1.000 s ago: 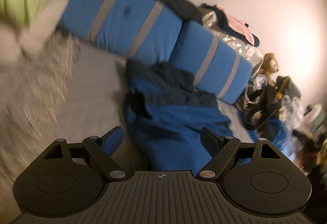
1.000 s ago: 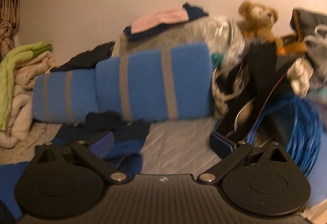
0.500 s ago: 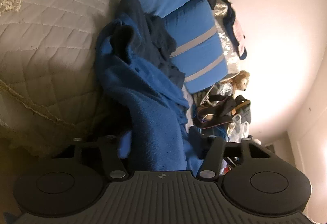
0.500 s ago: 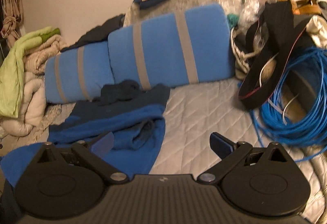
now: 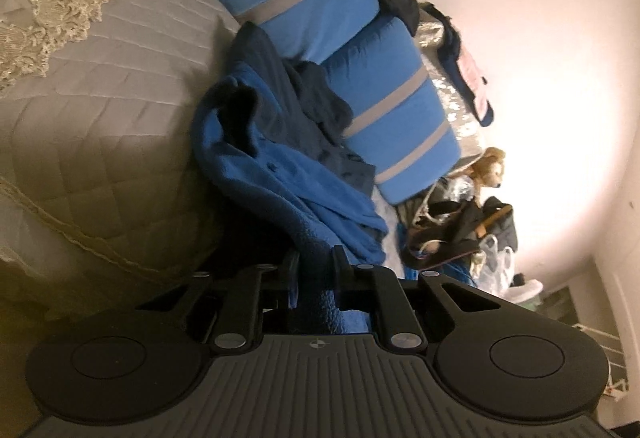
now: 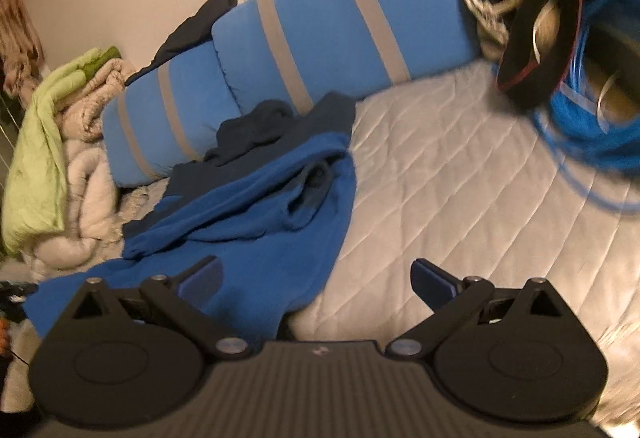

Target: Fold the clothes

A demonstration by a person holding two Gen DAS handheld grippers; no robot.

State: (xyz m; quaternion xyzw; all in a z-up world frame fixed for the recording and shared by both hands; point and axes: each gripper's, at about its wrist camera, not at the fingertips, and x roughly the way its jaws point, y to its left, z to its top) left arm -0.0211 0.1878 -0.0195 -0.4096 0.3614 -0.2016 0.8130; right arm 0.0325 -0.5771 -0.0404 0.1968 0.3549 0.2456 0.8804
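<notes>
Quilted bed cover: bears crumpled blue fleece garment, long axis running from near bed edge toward striped blue pillows. Left gripper: jaws just closing, now clamped on near fleece edge. Right gripper: jaws wide apart, nothing between pads, hovering at garment's right margin; free fleece edge lies just left of centre, nearer left finger.

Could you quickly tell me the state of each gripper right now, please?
Left gripper: jaws just closing, shut on the blue fleece garment.
Right gripper: open, holding nothing.
</notes>
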